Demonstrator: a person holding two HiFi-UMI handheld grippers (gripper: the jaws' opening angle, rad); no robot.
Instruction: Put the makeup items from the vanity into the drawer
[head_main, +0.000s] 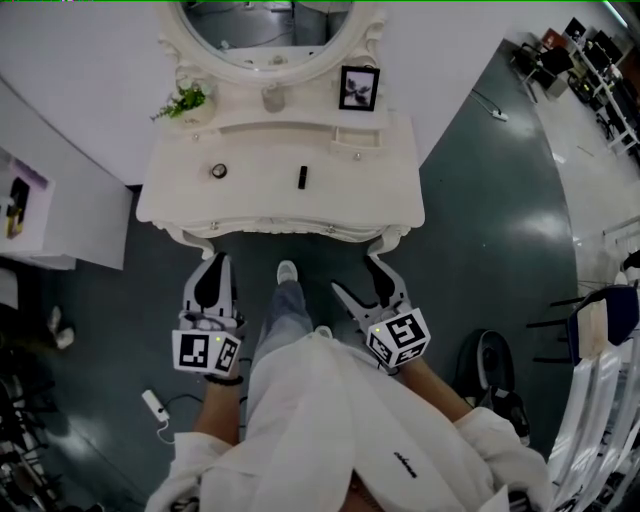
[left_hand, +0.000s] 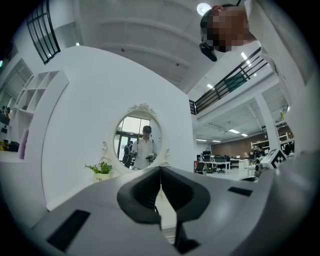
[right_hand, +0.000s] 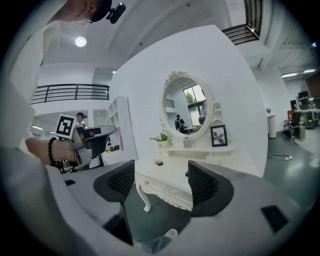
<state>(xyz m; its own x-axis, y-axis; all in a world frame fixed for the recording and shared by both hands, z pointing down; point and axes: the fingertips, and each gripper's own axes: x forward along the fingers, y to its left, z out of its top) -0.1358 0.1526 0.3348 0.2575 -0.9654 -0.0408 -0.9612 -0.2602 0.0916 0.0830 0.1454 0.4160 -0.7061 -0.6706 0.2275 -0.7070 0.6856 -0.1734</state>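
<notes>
Pre-pick: both grippers empty, low in front of the vanity.

Left gripper (head_main: 214, 266) has its jaws pressed together on nothing; right gripper (head_main: 357, 279) has its jaws apart, nothing between them. 2 items sit well apart on the white vanity top (head_main: 260, 200): a round compact (head_main: 218, 171) and a dark tube (head_main: 302, 177). The drawer front (right_hand: 167, 192) looks shut. Our judged risks: a nudged tube may topple and roll, and picking before opening the drawer ties up a gripper. Oval mirror (head_main: 270, 30), plant (head_main: 185, 100), dark glossy floor (head_main: 480, 230).
</notes>
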